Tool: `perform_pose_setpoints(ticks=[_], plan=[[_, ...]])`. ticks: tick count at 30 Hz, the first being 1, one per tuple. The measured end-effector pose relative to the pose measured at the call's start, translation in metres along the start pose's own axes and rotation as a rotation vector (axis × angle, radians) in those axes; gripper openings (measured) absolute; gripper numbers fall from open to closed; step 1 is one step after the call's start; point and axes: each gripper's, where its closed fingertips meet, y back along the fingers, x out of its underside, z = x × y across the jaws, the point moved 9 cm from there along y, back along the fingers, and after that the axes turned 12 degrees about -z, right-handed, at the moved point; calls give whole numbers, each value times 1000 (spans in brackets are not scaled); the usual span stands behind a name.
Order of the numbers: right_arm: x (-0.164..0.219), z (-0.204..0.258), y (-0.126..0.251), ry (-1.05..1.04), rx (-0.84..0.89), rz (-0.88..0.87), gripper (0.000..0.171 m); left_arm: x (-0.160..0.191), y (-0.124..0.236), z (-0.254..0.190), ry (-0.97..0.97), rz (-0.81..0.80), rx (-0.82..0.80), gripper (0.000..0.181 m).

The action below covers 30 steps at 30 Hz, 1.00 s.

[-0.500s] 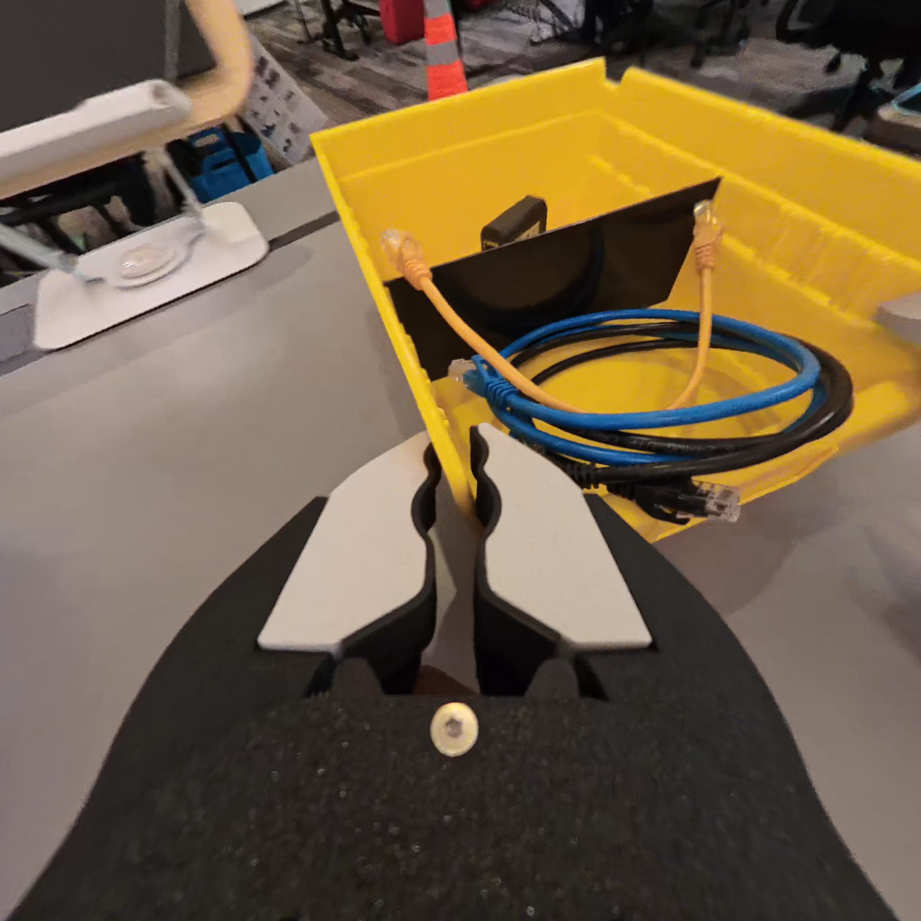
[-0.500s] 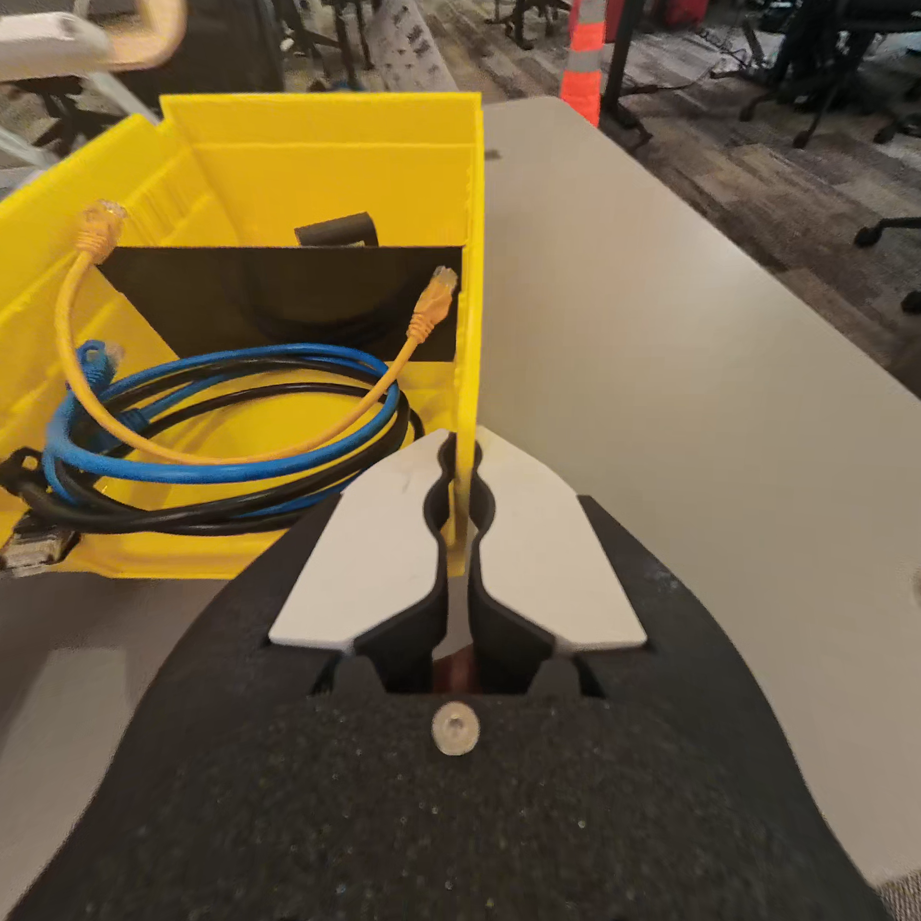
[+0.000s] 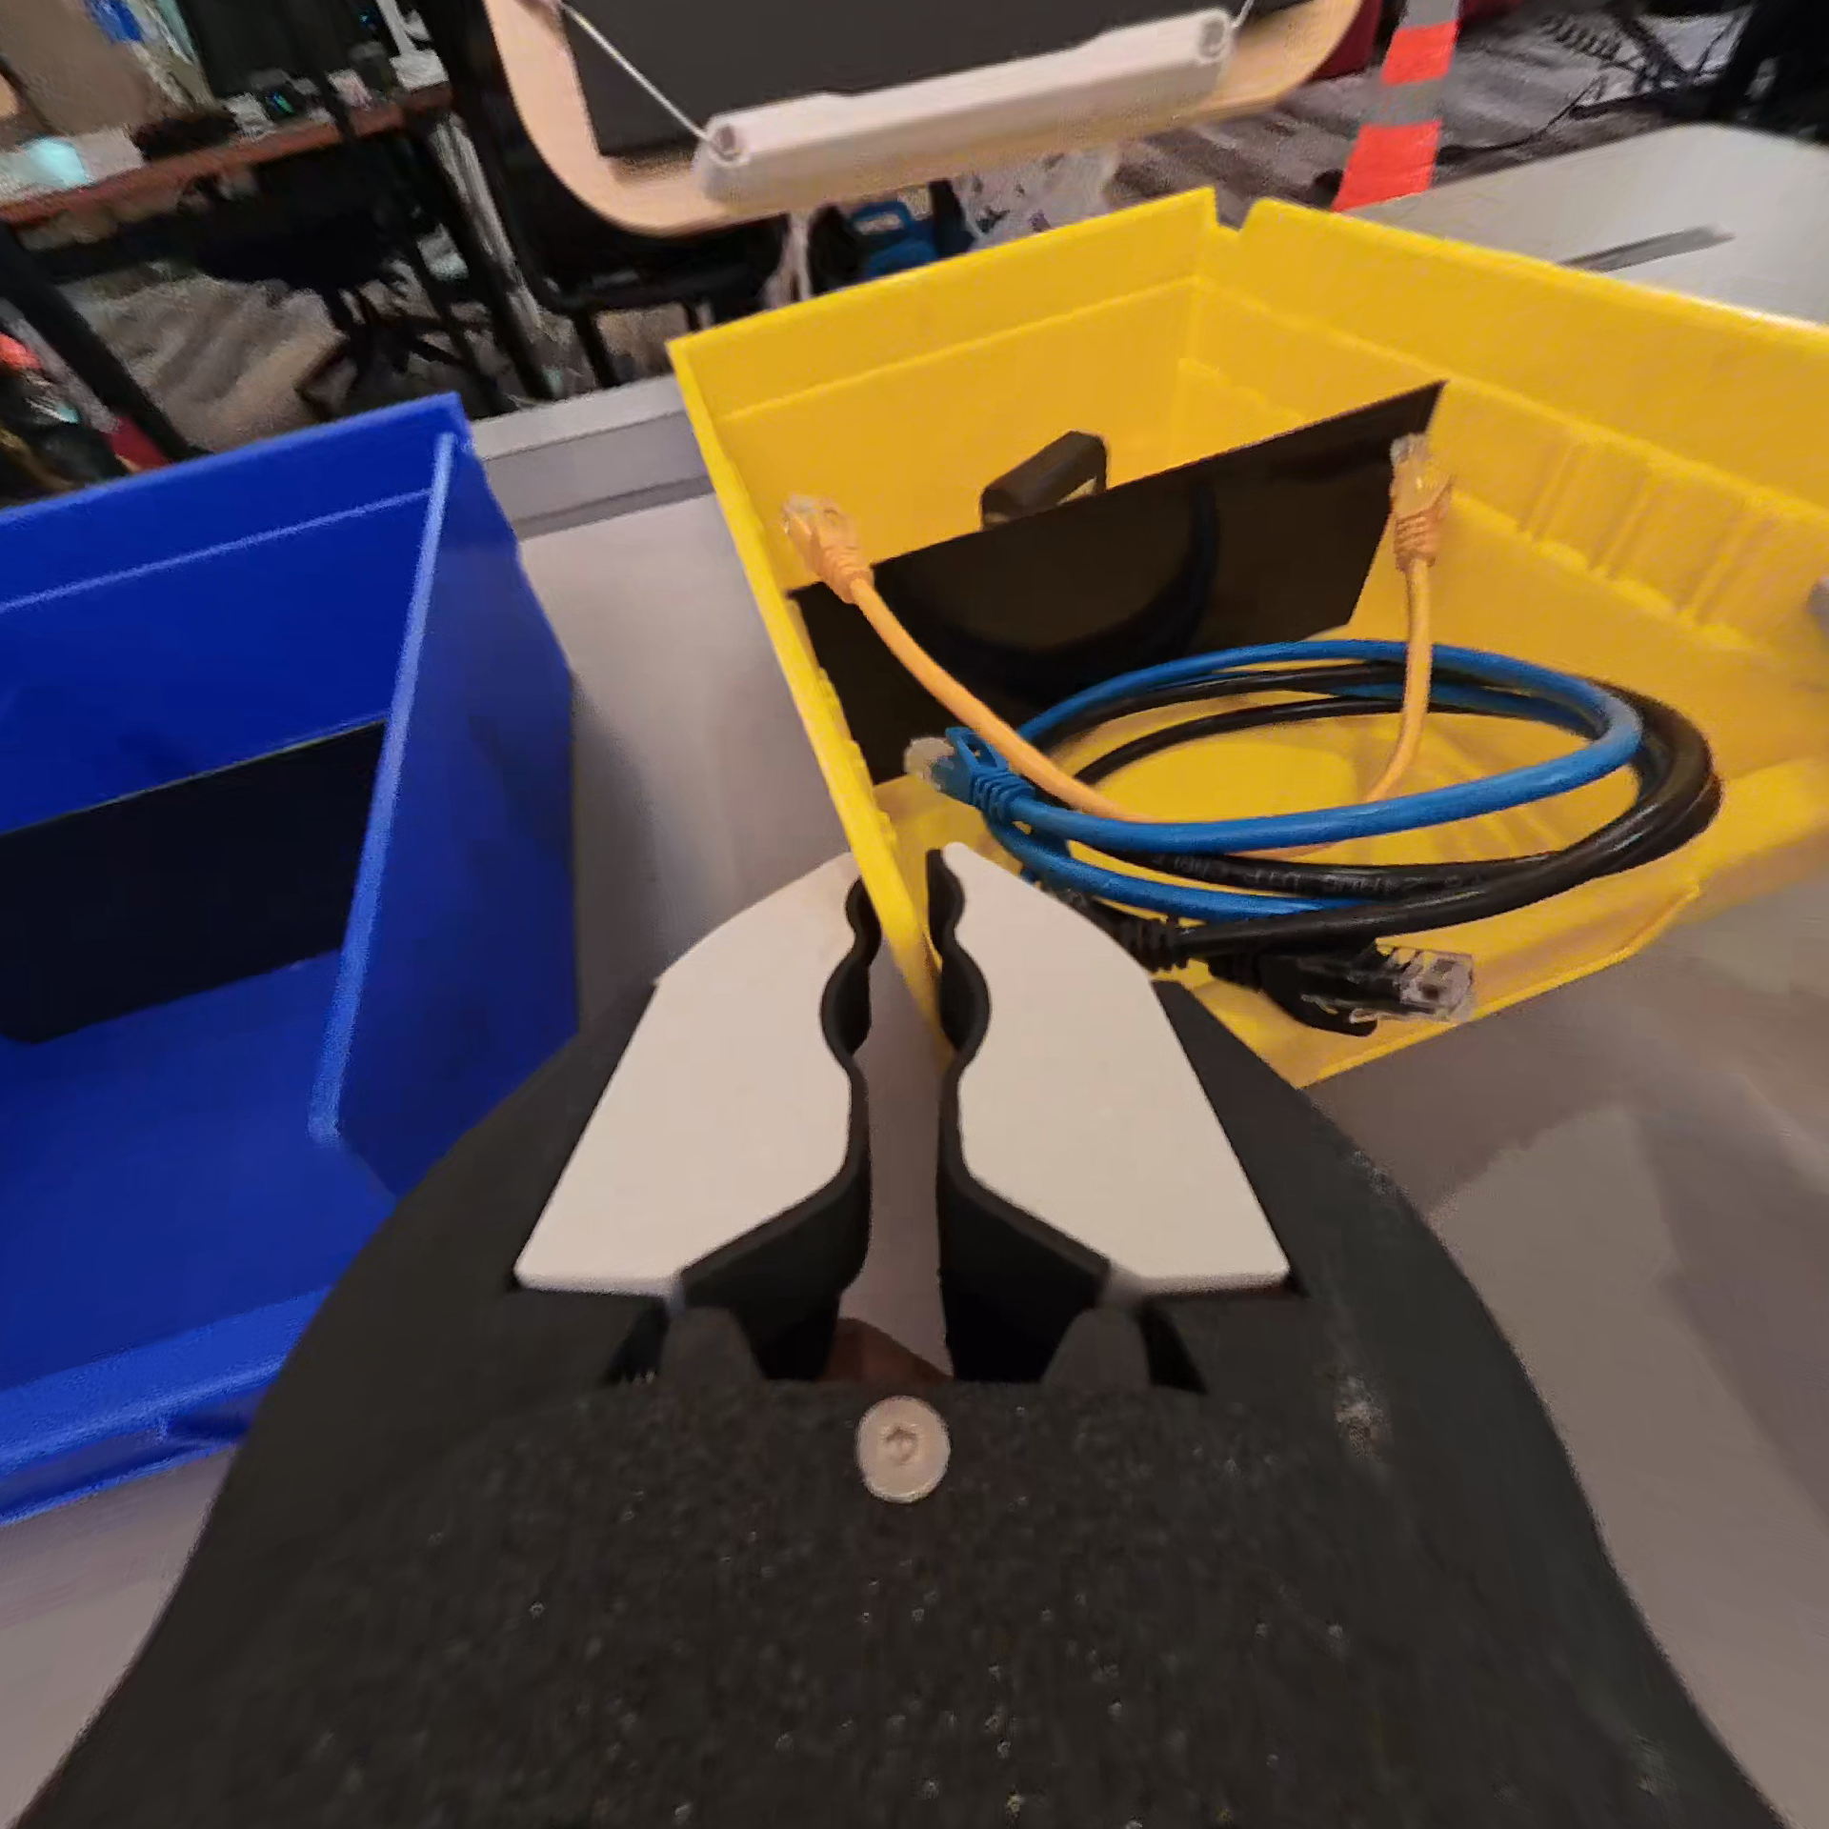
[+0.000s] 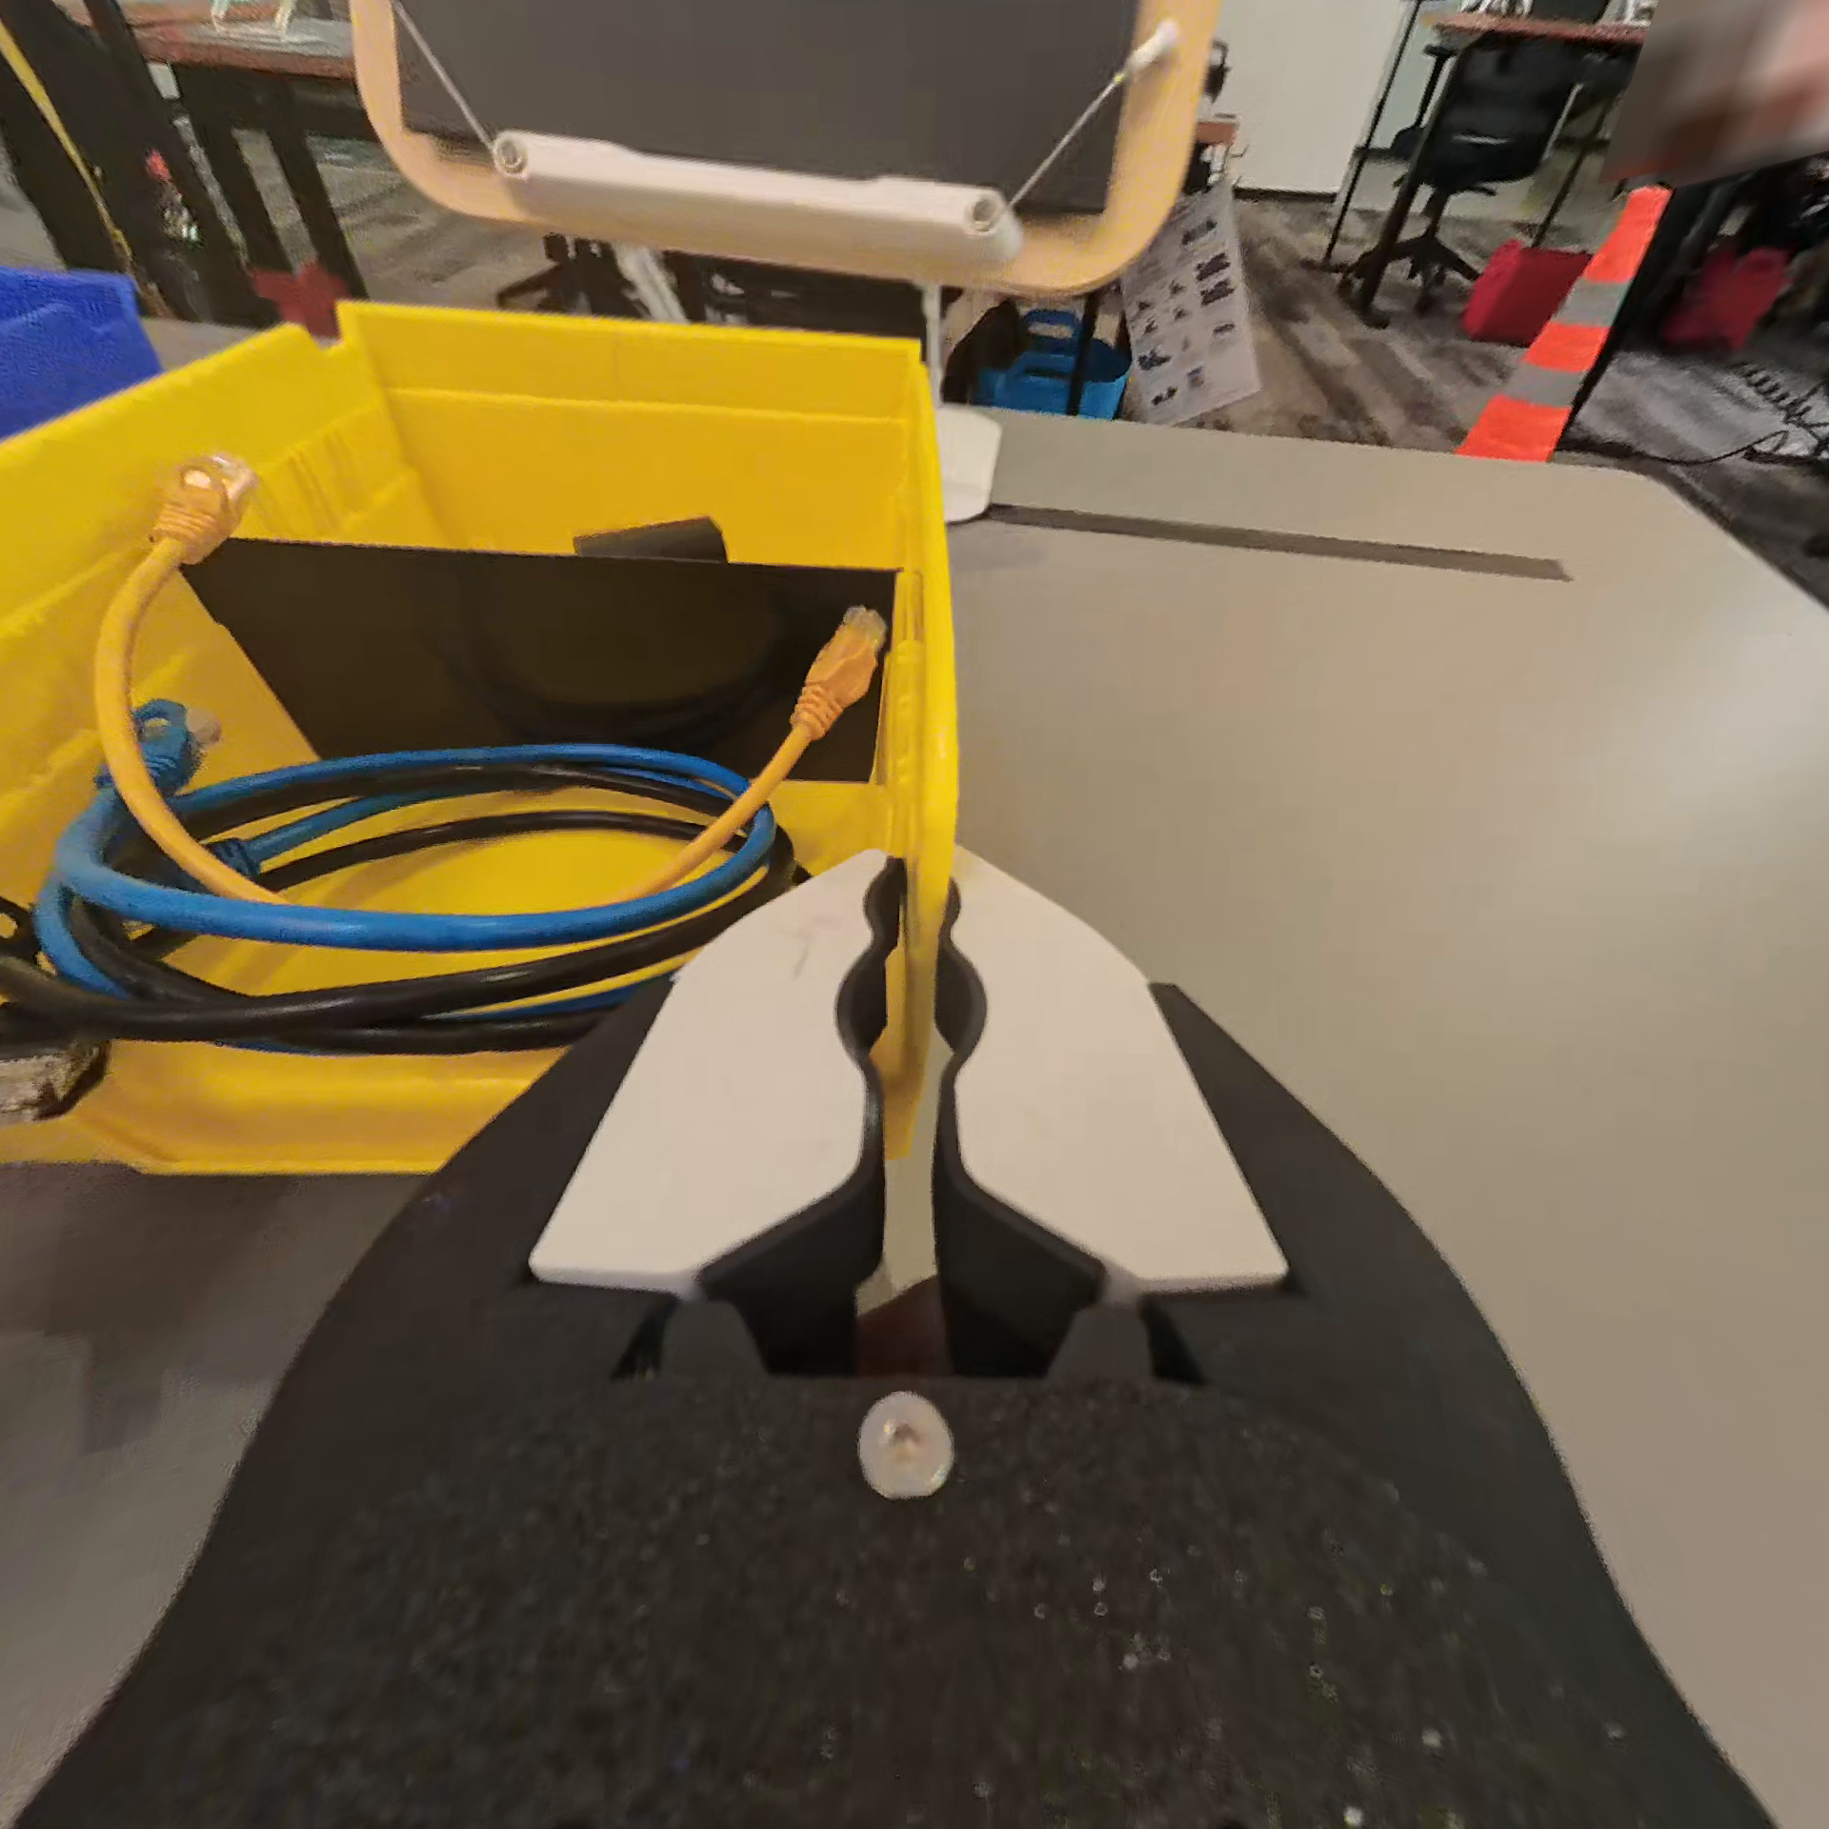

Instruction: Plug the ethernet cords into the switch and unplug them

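The left gripper (image 3: 899, 876) was clamped on the left side wall of the yellow bin (image 3: 990, 327), near its front corner; the right gripper (image 4: 920, 876) pinched the right side wall of the same bin (image 4: 633, 396), also near the front. Inside, just beyond both sets of fingers, lay the coiled ethernet cords: a blue cord (image 3: 1336, 812), a black cord (image 3: 1544, 871) with its clear plug (image 3: 1425, 985) resting over the low front lip, and an orange cord (image 3: 920, 653) whose two plugs stood up against a black divider (image 3: 1138, 584). A small dark object (image 3: 1044, 470) showed behind the divider. A blue bin (image 3: 247, 792) stood just beside the yellow one on the grey table (image 4: 1386, 841). No writing could be made out on the bins or cords.
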Motion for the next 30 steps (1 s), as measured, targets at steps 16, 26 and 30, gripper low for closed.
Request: perform_pose_setpoints(ticks=[16,26,30], plan=[[-9,-55,40,66,-265,-204,23,-3,92,31,-41,-153,53,31],[-8,-76,71,-8,-296,-194,0,23,135,201,157,-127,-203,24],[-1,-81,82,8,-286,-135,0,39,103,240,165,5,-272,28]])
